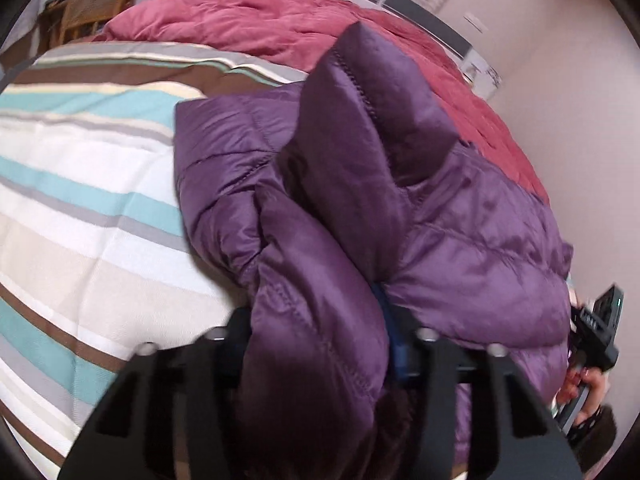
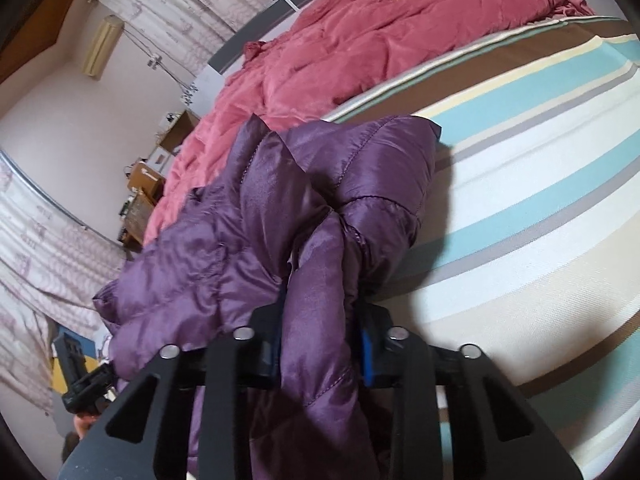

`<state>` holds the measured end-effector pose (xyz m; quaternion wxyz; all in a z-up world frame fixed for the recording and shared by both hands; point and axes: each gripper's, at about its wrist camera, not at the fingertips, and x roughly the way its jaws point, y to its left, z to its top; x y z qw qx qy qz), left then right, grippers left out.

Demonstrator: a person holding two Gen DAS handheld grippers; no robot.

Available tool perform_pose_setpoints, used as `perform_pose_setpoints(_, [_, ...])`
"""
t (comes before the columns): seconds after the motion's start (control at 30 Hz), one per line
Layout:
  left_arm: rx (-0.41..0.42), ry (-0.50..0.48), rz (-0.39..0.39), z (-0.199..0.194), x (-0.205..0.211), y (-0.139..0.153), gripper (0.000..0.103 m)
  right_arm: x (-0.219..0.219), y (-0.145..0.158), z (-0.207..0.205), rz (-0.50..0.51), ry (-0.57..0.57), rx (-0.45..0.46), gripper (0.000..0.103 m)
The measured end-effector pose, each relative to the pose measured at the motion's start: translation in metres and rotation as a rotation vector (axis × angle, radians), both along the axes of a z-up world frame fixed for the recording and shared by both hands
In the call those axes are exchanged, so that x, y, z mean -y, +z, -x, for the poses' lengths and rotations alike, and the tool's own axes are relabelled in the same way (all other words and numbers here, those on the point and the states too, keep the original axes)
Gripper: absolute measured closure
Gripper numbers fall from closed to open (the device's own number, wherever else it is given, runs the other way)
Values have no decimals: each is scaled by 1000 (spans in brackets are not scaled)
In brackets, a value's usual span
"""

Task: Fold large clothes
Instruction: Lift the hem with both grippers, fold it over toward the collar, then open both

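Note:
A puffy purple quilted jacket (image 1: 460, 240) lies bunched on the striped bed cover (image 1: 80, 200). My left gripper (image 1: 316, 328) is shut on a thick fold of it, and the fabric hides most of both fingers. In the right wrist view the same jacket (image 2: 192, 264) fills the middle. My right gripper (image 2: 320, 320) is shut on another fold, with the blue pads (image 2: 367, 356) pressing its sides. Each gripper shows at the edge of the other's view: the right one (image 1: 596, 332) held in a hand, the left one (image 2: 80, 372) low at the left.
A red quilt (image 1: 260, 20) (image 2: 360, 40) is heaped along the far side of the bed, against the wall. Striped bedding (image 2: 520, 220) spreads out beside the jacket. Wooden chairs (image 1: 92, 8) stand beyond the bed. Boxes and small furniture (image 2: 144, 192) line the wall under patterned curtains (image 2: 48, 256).

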<state>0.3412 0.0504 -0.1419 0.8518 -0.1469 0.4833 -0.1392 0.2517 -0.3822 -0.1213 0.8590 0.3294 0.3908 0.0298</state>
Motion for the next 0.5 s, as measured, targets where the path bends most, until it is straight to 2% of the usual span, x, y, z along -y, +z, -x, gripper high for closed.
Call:
perform_pose_setpoints(0.1, [9, -33, -6, 9, -2, 10, 79, 0, 8, 9, -28, 4, 19, 82])
perform_pose_setpoints(0.3, [18, -75, -5, 32, -4, 15, 81, -1, 20, 37, -52, 14, 31, 84])
perform_pose_setpoints(0.5, [26, -103, -2, 74, -10, 16, 81, -2, 23, 76, -70, 37, 31, 84])
